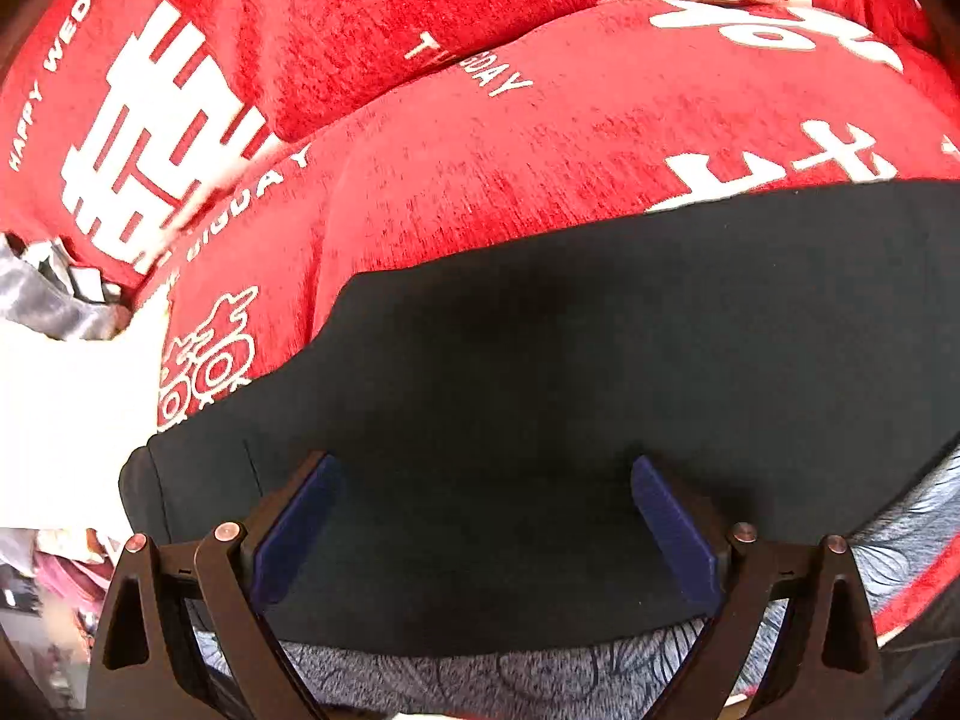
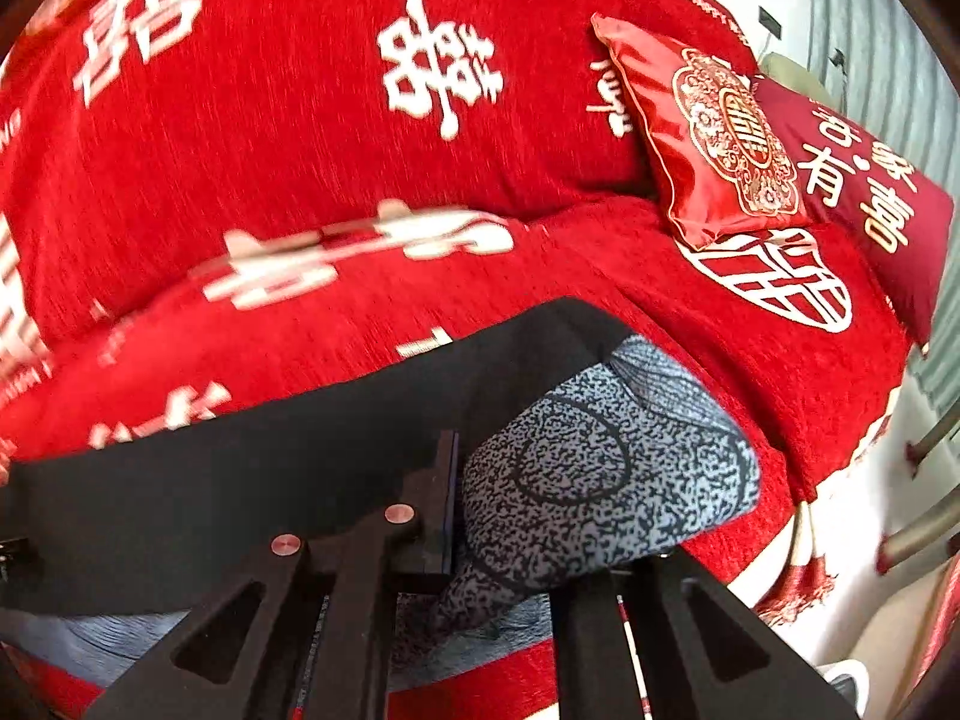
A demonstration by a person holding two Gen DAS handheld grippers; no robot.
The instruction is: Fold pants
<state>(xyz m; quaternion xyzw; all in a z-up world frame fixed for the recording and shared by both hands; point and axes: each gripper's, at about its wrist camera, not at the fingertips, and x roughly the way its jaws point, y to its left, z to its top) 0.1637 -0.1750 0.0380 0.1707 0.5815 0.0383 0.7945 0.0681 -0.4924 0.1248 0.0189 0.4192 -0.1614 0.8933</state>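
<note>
The pants (image 1: 510, 396) are black outside with a blue-grey patterned lining, and lie across a red sofa cover (image 1: 480, 192). My left gripper (image 1: 483, 516) is open just above the black cloth, with blue pads (image 1: 294, 534) wide apart and nothing between them. In the right wrist view the pants (image 2: 240, 480) stretch to the left, and a patterned part (image 2: 600, 480) bulges up. My right gripper (image 2: 474, 504) is shut on this patterned cloth, whose bulge hides the right finger.
The red cover with white characters drapes over the sofa seat and back (image 2: 300, 90). Two red cushions (image 2: 720, 138) lean at the right end. A white floor (image 1: 72, 408) shows on the left and metal legs (image 2: 924, 528) on the right.
</note>
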